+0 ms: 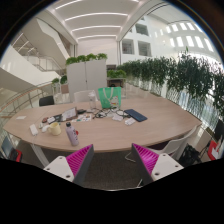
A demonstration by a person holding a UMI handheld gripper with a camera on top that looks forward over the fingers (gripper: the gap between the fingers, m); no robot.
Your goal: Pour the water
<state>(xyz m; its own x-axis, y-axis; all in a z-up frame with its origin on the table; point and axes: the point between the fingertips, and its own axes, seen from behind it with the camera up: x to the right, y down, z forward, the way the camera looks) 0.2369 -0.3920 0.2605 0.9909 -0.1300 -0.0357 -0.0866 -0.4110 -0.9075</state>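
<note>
We observe a long, curved wooden table (pixel 150 128) beyond the fingers. On it lie a dark flat item (pixel 136 116), green containers (pixel 109 97) and scattered small clutter (pixel 62 124).

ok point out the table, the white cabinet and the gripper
table (pixel 150 128), gripper view, bare wooden top near its right end
white cabinet (pixel 87 75), gripper view, middle of its front
gripper (pixel 113 160), gripper view, open gap midway between its two pink-padded fingertips

Between the spread tongs (pixel 111 160) lies bare tabletop (pixel 150 130); clutter (pixel 62 124) crowds the far left part.
</note>
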